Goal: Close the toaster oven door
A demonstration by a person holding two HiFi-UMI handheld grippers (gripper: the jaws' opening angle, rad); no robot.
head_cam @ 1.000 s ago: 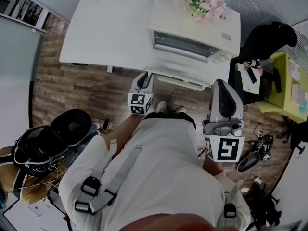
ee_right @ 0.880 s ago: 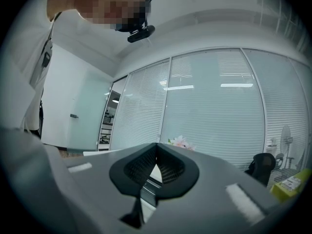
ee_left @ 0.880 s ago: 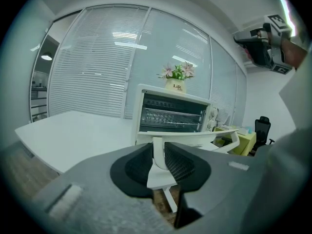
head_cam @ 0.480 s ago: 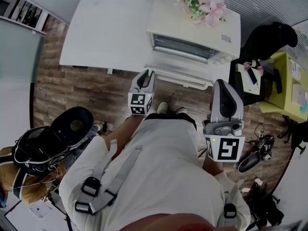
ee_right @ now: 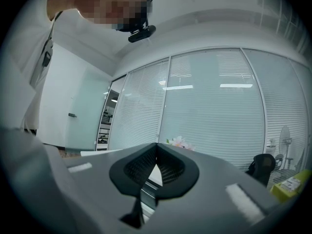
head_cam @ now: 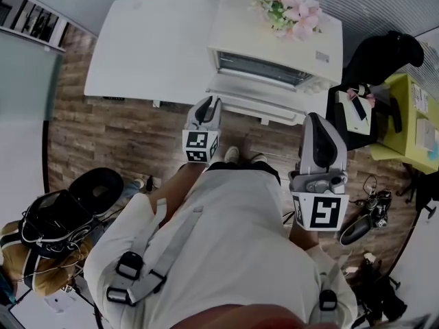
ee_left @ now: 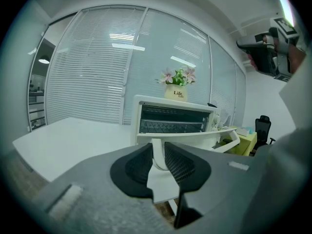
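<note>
A white toaster oven [head_cam: 274, 40] stands on a white table [head_cam: 151, 40], its door [head_cam: 257, 100] hanging partly open toward me. In the left gripper view the oven [ee_left: 173, 118] faces me with its rack showing. The door's white handle [ee_left: 195, 139] runs across in front. My left gripper [ee_left: 157, 152] is shut on the left end of that handle, a white post filling the gap between the pads. In the head view the left gripper [head_cam: 209, 103] meets the door's left front corner. My right gripper [head_cam: 317, 125] hangs shut and empty to the right, away from the oven.
A vase of pink flowers [head_cam: 288, 5] sits on top of the oven. A black chair [head_cam: 381, 57] and a yellow-green table [head_cam: 405, 122] stand at the right. A seated person with a black bag [head_cam: 62, 218] is at the lower left. Wooden floor lies underfoot.
The left gripper has lifted toward the oven with the handle, and the door has swung up a little. The right gripper stayed put. The person at lower left shifted away.
</note>
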